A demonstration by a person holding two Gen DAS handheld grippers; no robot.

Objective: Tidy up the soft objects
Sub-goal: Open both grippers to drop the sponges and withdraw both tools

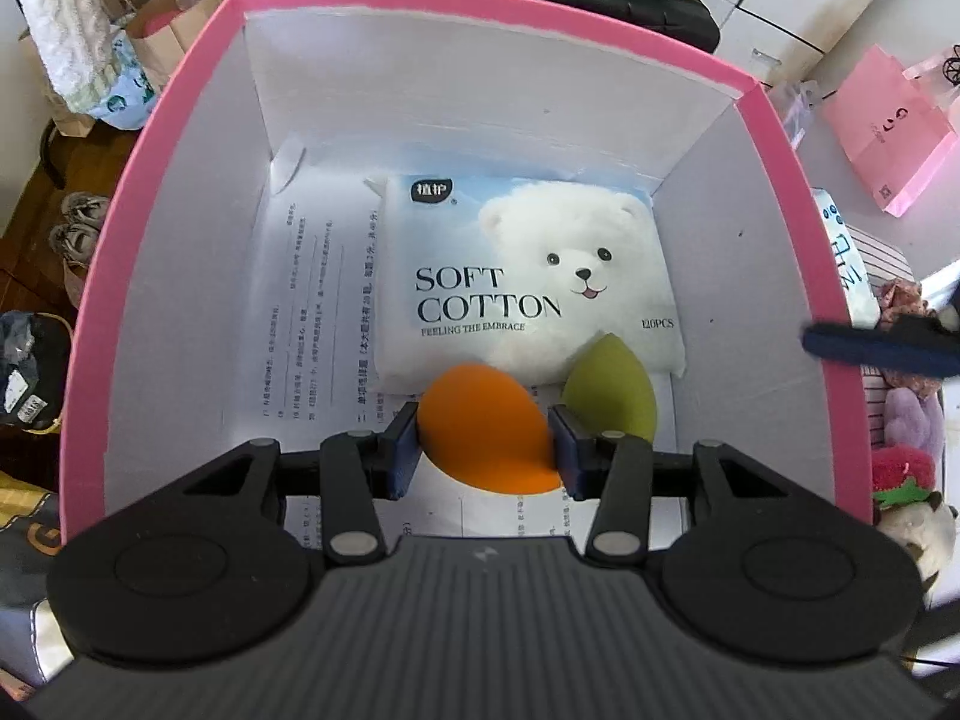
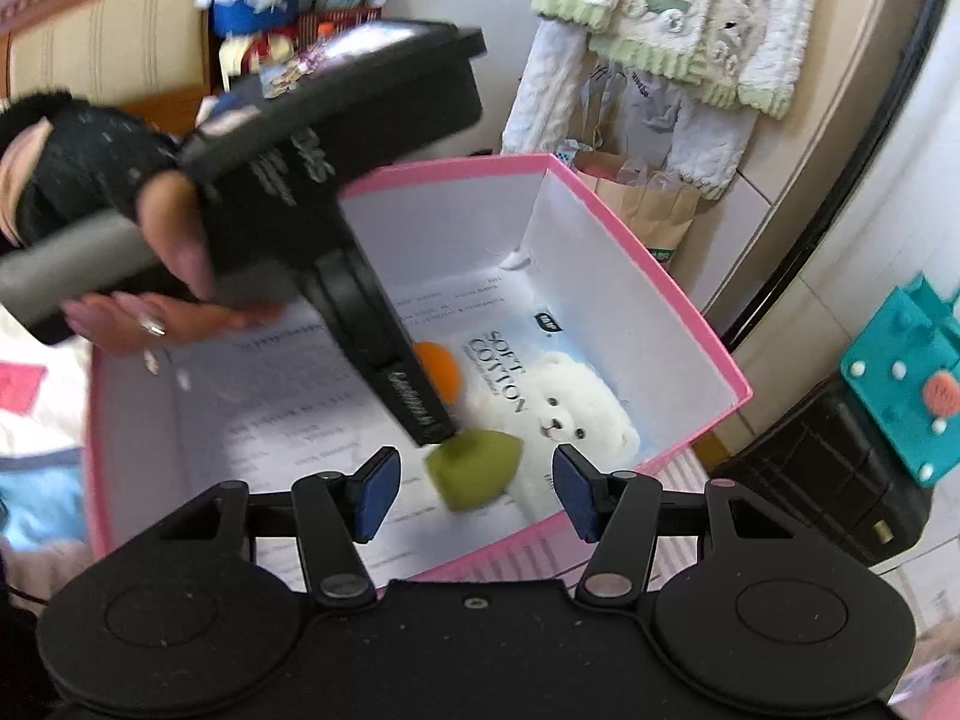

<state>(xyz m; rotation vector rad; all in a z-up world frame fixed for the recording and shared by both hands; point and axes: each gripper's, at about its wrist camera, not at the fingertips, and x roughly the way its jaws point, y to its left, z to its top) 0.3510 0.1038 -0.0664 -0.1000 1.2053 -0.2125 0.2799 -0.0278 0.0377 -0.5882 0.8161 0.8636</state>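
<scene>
An orange sponge (image 1: pixel 480 420) is clamped in the left gripper (image 1: pixel 483 450) low inside the pink box (image 1: pixel 180 90), near a cotton pack (image 1: pixel 528 276) and green sponge (image 1: pixel 609 390) already stowed. The right gripper (image 2: pixel 471 492) is held apart, empty; plush toys (image 1: pixel 906 444) outside right appear left.

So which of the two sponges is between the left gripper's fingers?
The orange sponge; the green sponge lies free beside it in the box.
</scene>
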